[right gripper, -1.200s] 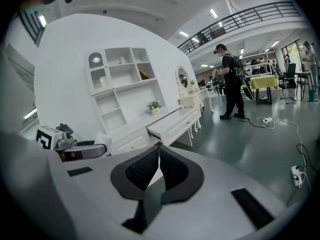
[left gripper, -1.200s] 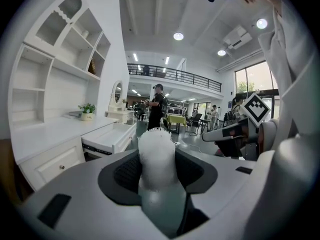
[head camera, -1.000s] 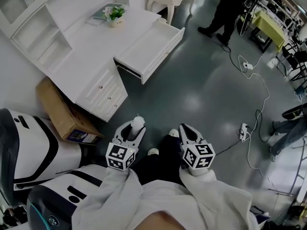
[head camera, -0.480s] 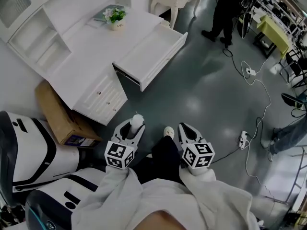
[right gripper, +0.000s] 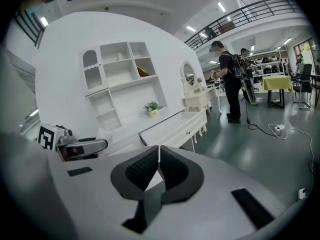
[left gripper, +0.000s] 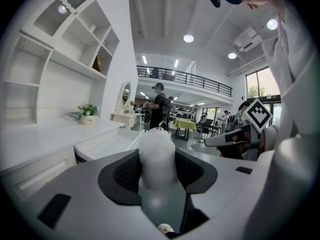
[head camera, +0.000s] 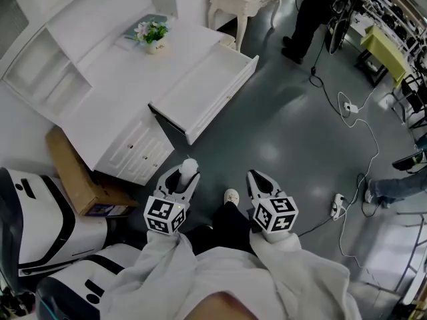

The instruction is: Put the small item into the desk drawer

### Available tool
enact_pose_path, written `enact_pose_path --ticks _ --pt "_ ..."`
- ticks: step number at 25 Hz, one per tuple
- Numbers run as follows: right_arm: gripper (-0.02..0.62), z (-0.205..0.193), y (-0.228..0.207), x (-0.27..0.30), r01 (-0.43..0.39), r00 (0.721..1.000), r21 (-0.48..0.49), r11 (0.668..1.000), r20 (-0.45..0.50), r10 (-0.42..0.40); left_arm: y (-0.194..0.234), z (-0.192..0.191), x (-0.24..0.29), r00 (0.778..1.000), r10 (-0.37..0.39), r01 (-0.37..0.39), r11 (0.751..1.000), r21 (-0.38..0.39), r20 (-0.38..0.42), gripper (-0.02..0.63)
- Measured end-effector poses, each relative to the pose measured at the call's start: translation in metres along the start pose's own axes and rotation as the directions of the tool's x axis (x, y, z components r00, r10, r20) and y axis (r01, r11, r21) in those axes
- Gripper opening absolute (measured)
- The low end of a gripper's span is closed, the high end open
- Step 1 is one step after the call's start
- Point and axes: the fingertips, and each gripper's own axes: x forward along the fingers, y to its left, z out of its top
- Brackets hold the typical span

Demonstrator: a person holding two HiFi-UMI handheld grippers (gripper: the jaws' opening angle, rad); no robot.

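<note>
Room: a large hall with a glossy grey floor; a person stands at its far side.
Table: a white table with a shelf unit along its back and a flower pot on top.
Drawer: the drawer is pulled far out over the floor, its white inside showing.
Small item: a white, fuzzy small item stands upright between the pads of the left hand-held gripper, over the floor and well apart from the drawer.
Left hand-held gripper: the jaws are closed narrowly on the small item.
Right hand-held gripper: on the right hand-held gripper the jaws are together, pad tips touching.
Edges: the drawer's front corner juts into the walkway; a cardboard box leans beside the table's cupboard end.
Open room: bare floor lies between both grippers and the drawer; cables trail well to the right.
Head view only: the cables, the box and a white-and-black machine at lower left.
Gripper views only: a railed balcony, ceiling lamps, and a small dressing table with a mirror.
</note>
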Motion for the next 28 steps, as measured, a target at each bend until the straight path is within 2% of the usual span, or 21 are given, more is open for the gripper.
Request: enact_pose_path --ticks 10,21,28 --pt "0.035 0.034 -0.050 0.037 -0.005 1.000 0.006 1.000 0.004 0.005 0.007 0.025 0.067 1.000 -0.005 0.005 1.000 0.016 0.004 0.196" --pt "0.035 0.054 -0.092 0.069 -0.044 0.999 -0.002 0.999 -0.022 0.044 0.008 0.029 0.121 1.000 0.020 -0.020 1.000 -0.003 -0.010 0.196" --pt "0.035 0.066 -0.112 0.075 -0.049 0.999 0.003 0.999 -0.019 0.049 -0.012 0.034 0.150 1.000 -0.024 0.024 1.000 0.010 -0.014 0.196"
